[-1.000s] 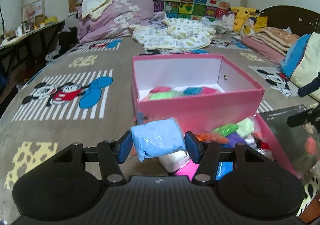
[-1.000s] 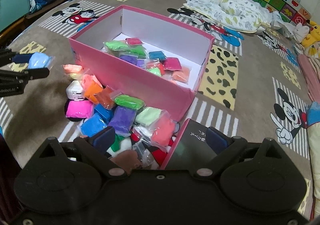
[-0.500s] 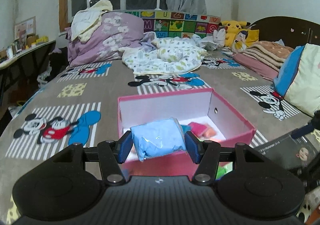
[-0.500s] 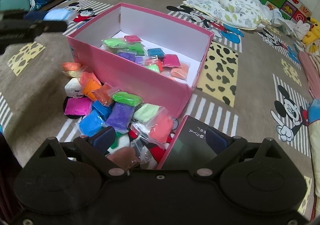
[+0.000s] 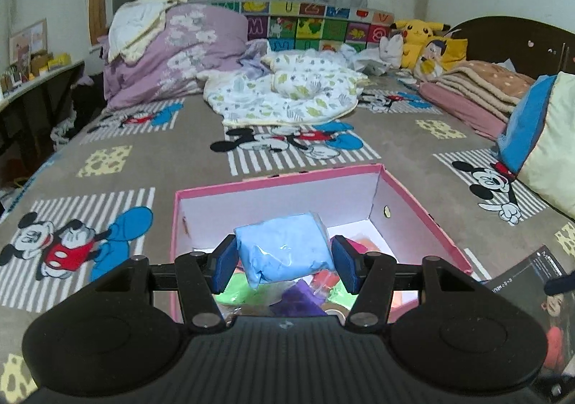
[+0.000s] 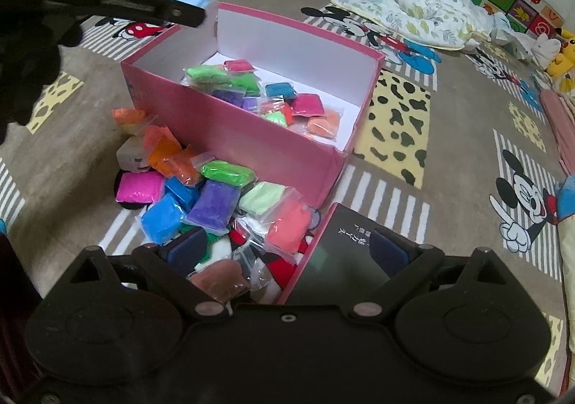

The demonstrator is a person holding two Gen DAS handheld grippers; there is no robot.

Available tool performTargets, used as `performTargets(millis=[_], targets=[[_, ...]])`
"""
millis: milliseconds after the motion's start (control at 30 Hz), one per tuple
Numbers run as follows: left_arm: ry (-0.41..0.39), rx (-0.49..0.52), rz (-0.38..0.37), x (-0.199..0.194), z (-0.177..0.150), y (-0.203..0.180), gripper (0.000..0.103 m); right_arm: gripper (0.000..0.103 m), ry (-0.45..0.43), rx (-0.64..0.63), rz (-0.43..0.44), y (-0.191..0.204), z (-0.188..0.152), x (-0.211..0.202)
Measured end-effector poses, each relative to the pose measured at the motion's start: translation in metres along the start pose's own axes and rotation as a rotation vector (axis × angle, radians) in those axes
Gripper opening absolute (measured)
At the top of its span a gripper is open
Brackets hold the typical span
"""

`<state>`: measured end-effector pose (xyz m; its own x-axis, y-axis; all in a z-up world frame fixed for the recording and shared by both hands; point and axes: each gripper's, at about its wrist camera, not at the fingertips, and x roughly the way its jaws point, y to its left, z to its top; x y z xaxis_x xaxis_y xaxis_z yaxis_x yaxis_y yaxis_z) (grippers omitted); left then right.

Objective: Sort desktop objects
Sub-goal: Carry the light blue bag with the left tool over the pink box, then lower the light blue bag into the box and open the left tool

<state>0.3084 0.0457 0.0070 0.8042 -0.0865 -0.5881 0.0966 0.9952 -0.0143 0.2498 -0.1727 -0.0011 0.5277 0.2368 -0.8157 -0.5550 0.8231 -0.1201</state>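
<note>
A soft pale-blue clay packet in clear plastic wrap (image 5: 284,247) hangs pinched between the blue pads of the left gripper (image 5: 284,262), poised over the open pink cardboard box with white lining (image 6: 251,138) on a grey cartoon-print bedspread (image 6: 449,138). Inside the box lie roughly a dozen bright packets (image 6: 258,91), green, purple, magenta, blue and orange. Just outside its near wall a heap of similar packets (image 6: 212,202) waits unsorted, so the job looks perhaps a third done. The right gripper (image 6: 287,246) hovers over that heap beside the box's pink-edged dark lid (image 6: 341,253), jaws spread wide and gripping nothing.
</note>
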Motion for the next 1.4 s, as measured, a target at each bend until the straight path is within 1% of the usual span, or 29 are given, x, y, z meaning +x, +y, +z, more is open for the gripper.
performTargets(millis=[300, 500, 633, 767, 967, 1100, 1200, 1267, 1400], targets=[[0.101, -0.03, -0.008, 0.05, 0.005, -0.003, 0.056, 0.097, 0.005, -0.016, 0.018, 0.003, -0.001, 0.001], [0.186, -0.075, -0.004, 0.084, 0.006, -0.001, 0.056, 0.097, 0.002, -0.011, 0.029, 0.002, 0.0, 0.0], [0.236, -0.088, 0.005, 0.1, 0.007, -0.001, 0.056, 0.097, 0.0, -0.004, 0.035, 0.0, 0.0, 0.0], [0.271, -0.078, 0.018, 0.112, 0.009, -0.005, 0.056, 0.097, -0.001, -0.004, 0.043, 0.001, 0.0, 0.0], [0.301, -0.096, 0.021, 0.124, 0.009, -0.006, 0.056, 0.097, -0.009, -0.039, 0.025, 0.005, 0.0, -0.002], [0.316, -0.097, 0.031, 0.131, 0.007, -0.008, 0.056, 0.097, -0.008, -0.022, 0.041, 0.002, 0.001, -0.003], [0.323, -0.11, 0.021, 0.134, 0.007, -0.007, 0.056, 0.097, -0.007, -0.02, 0.042, 0.001, 0.0, -0.003], [0.324, -0.101, 0.022, 0.135, 0.007, -0.009, 0.057, 0.097, -0.005, -0.017, 0.043, 0.001, 0.0, -0.002], [0.324, -0.079, 0.045, 0.136, 0.006, -0.012, 0.062, 0.097, 0.002, -0.016, 0.04, 0.001, -0.001, 0.0]])
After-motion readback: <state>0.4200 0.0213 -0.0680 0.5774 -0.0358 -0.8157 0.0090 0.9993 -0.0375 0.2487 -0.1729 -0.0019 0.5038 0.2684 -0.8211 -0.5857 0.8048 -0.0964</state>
